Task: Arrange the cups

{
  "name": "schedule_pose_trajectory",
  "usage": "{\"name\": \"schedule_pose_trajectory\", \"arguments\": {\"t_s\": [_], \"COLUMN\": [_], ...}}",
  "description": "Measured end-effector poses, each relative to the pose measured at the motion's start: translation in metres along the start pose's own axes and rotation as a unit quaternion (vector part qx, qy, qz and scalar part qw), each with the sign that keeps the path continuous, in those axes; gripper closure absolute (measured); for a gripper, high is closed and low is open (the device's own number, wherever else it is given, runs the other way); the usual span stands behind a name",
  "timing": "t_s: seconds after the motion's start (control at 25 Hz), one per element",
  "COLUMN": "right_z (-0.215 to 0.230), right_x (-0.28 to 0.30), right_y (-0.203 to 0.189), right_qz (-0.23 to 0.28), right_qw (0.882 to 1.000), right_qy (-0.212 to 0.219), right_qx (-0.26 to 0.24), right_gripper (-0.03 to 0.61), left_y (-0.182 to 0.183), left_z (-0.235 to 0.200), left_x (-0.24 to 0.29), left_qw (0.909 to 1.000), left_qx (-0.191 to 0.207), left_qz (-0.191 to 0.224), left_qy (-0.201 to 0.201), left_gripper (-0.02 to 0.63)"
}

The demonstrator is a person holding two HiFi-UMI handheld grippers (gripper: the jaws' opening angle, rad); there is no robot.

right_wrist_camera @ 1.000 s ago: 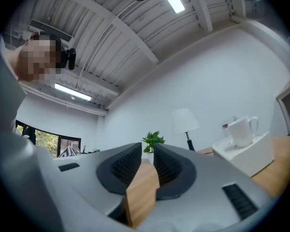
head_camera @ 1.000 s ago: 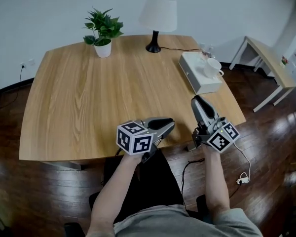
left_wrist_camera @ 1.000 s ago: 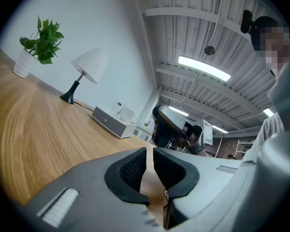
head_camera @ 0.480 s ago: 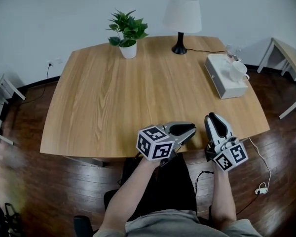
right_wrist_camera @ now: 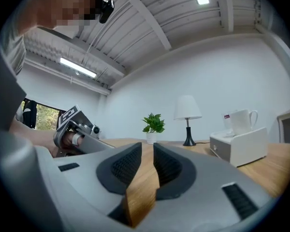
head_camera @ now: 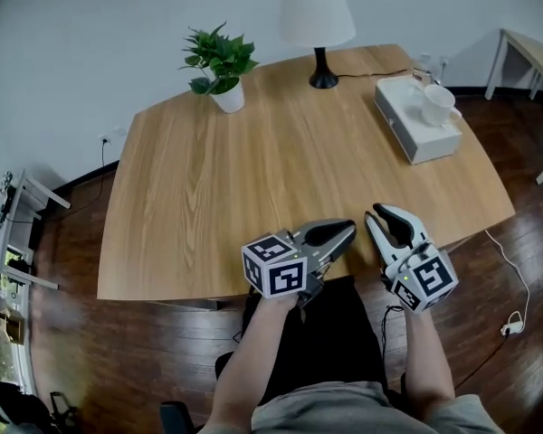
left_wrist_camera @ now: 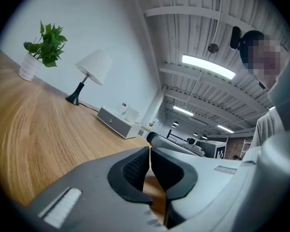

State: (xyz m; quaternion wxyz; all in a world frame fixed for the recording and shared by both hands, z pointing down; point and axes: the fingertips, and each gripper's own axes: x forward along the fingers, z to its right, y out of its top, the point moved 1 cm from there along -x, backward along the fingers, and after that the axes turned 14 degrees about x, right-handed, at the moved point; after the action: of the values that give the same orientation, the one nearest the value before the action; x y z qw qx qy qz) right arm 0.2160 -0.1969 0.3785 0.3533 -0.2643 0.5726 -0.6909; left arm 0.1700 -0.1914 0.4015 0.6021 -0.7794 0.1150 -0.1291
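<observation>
1 white cup (head_camera: 436, 105) is plain to see. It stands upright on top of the white box (head_camera: 400, 117) at the far right side of the table (head_camera: 235, 179). Its handle pokes out to the right. Just behind it is a see-through thing (head_camera: 423, 65) that may be a 2nd cup, but I cannot tell.

Your 2 grippers sit low at the near edge of the table, side by side, well apart from the cup. From there the cup lies ahead of you and off to the right.

Your right gripper (head_camera: 376, 213) is the nearer one. It points up the table and a little to the left, so in its own view the cup shows to the right of the jaws. I think you would need to swing it right and reach far forward. Its jaws are pulled in tight with only a thin slit, and nothing is in them.

Your left gripper (head_camera: 348, 232) points across toward the right one. Its jaws are closing, the tips almost meet, and nothing is between them.

No words can be read anywhere. The black and white squares on the cubes are patterns, not writing. A tiny red tag (right_wrist_camera: 227, 116) shows beside the cup, too small to read.
</observation>
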Motion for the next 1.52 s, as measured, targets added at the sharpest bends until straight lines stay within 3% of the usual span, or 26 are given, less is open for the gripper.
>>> {"name": "schedule_pose_trajectory", "arguments": {"t_s": [0.4,0.8,1.52], "right_z": [0.0,-0.018,-0.013], "right_x": [0.001,0.005,0.006], "right_y": [-0.001,-0.007,-0.017], "right_qz": [-0.004,-0.018,-0.042], "right_qw": [1.0,0.999,0.999], "right_qy": [0.004,0.039,0.033], "right_qx": [-0.004,-0.013,0.005], "right_gripper": [0.506,0.508,0.509], "left_y": [0.001,0.0,0.0], "left_z": [-0.002,-0.001,0.0], "left_x": [0.0,0.0,0.001], "left_qw": [1.0,1.0,0.9999], "left_qx": [-0.005,0.001,0.01], "left_qz": [0.001,0.0,-0.003], "left_qy": [0.001,0.004,0.007], "left_gripper": [0.594,0.603,0.603]}}
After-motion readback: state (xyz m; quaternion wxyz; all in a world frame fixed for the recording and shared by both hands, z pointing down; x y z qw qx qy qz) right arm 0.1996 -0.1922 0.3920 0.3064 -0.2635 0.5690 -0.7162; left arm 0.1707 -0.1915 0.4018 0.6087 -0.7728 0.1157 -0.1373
